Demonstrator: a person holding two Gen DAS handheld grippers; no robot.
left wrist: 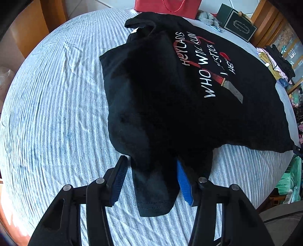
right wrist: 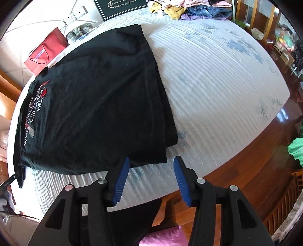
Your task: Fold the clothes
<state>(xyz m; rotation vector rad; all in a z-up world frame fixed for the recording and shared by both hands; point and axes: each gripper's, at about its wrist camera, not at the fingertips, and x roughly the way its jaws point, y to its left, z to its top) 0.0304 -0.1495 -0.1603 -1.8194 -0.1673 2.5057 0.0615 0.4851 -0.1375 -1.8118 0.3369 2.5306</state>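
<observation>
A: Starting at our left, what do we see?

B: Our left gripper (left wrist: 151, 181) points steeply down over the table (left wrist: 56, 113), which wears a pale ribbed cloth. Its jaws stand apart, and a sleeve (left wrist: 154, 193) of the black T-shirt (left wrist: 161, 94) lies between them. The blue pad (left wrist: 182, 182) on one side sits right against the fabric; the other finger stands just clear of it. We cannot call that a grip.

A: And the shirt itself?

B: It lies spread across the middle of the table, print side up, with white lettering (left wrist: 200, 62) and a knife drawing. The edge on the left has been folded over onto the body.

A: Beyond it?

B: At the far rim we see a red paper bag (left wrist: 166, 7), then a dark green gift box (left wrist: 236, 24), then a heap of mixed clothes (left wrist: 274, 60).

A: Now our right side.

B: Our right gripper (right wrist: 151, 179) hangs near the table's near edge with its jaws apart and only cloth showing between them. The shirt's hem (right wrist: 144, 157) lies just beyond the fingertips, touching neither that we can see. Further right, the cloth is bare to the brown wooden rim (right wrist: 265, 160).
</observation>
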